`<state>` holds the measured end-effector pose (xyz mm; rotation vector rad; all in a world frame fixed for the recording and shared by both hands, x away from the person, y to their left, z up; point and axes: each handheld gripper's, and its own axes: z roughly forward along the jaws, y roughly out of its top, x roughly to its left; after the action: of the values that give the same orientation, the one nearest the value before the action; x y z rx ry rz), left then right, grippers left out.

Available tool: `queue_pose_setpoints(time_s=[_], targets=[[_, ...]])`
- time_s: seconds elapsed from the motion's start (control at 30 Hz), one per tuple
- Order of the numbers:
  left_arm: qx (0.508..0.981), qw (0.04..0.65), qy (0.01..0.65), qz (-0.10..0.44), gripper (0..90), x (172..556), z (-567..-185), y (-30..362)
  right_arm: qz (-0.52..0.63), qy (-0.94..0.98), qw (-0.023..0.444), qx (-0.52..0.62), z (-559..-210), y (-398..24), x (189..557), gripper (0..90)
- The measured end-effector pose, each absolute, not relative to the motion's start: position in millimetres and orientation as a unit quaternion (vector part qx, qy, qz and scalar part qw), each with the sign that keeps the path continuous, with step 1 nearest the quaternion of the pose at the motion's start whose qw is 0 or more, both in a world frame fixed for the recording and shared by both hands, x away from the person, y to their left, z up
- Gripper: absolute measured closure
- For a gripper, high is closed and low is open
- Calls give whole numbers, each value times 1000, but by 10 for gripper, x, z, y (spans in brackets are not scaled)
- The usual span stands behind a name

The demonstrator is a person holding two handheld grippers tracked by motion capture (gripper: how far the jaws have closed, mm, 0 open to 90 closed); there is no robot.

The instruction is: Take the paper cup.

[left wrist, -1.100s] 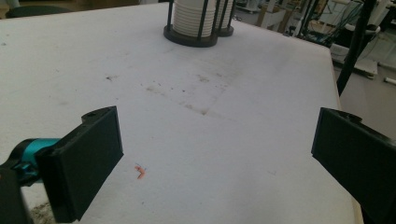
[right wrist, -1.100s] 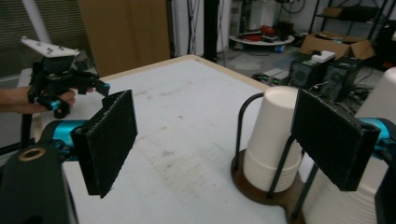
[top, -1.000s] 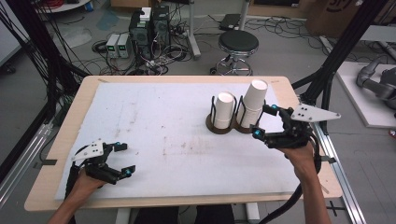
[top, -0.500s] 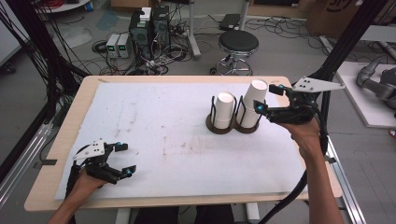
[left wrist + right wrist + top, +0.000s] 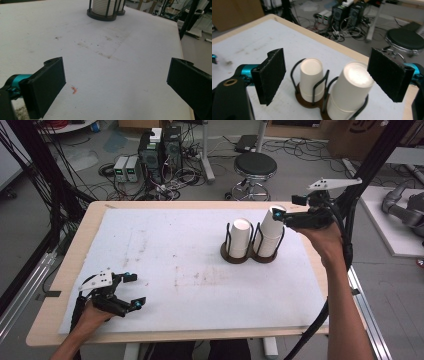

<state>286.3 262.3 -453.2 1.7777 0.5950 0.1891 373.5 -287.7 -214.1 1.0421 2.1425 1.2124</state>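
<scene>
The right claw (image 5: 281, 215) hangs in the air with its jaws spread wide, gripping nothing. It sits at the top of the tall cup stack (image 5: 270, 232), near the surface's far right side. In the right gripper view the two black pads (image 5: 273, 75) stand well apart, with both stacks seen between them from above: the tall stack (image 5: 350, 87) nearer the right pad and the short stack (image 5: 311, 76) nearer the left. Each stack stands upside down in its own ring of a dark wire holder (image 5: 248, 255), the two rings touching side by side.

The left claw (image 5: 131, 292) rests low at the near left corner of the white surface (image 5: 175, 245), jaws also spread and empty, well apart from the holder. In its own view a small orange mark (image 5: 74, 89) lies on the mat between the jaws.
</scene>
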Motion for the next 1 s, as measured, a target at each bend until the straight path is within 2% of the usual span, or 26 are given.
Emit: queue_pose_setpoints(time_s=[0.5, 1.0], targets=[[767, 585, 250, 84, 18, 2860, -4531, 2612, 377, 779, 240, 439, -2032, -2816, 4042, 167], [768, 584, 250, 84, 18, 2861, -4531, 2612, 341, 828, 217, 389, -1867, -2874, 4317, 167]])
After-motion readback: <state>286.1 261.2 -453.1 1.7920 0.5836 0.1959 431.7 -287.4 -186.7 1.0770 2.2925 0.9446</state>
